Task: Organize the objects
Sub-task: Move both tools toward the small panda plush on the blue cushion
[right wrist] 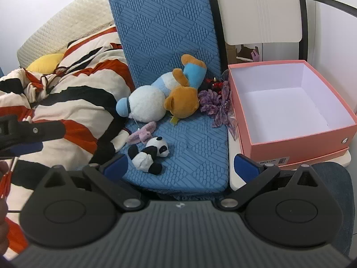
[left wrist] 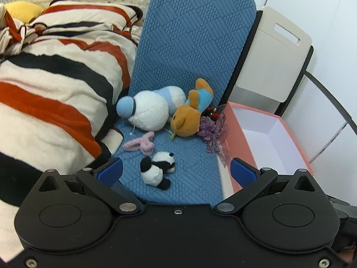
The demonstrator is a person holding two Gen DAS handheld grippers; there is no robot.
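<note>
Several soft toys lie on a blue quilted cushion point(left wrist: 191, 44): a white and light-blue plush point(left wrist: 151, 109), a brown bear point(left wrist: 189, 116) in a blue shirt, a pink fuzzy toy point(left wrist: 140, 144) and a small panda point(left wrist: 157, 169). A purple ribbon flower point(left wrist: 214, 131) and a dark red trinket point(left wrist: 212, 114) sit at the cushion's right edge. An open pink box point(right wrist: 301, 138) with nothing inside stands to the right. My left gripper point(left wrist: 176, 172) is open just before the panda. My right gripper point(right wrist: 181, 166) is open too, with the panda point(right wrist: 149, 154) slightly left of its gap.
A striped orange, black and cream blanket point(left wrist: 55, 84) is heaped left of the cushion, with a yellow pillow point(left wrist: 22, 11) behind. A cream chair back point(left wrist: 274, 51) rises behind the box. My left gripper point(right wrist: 44, 138) shows at the right wrist view's left edge. A denim-clad leg point(right wrist: 334, 189) is at lower right.
</note>
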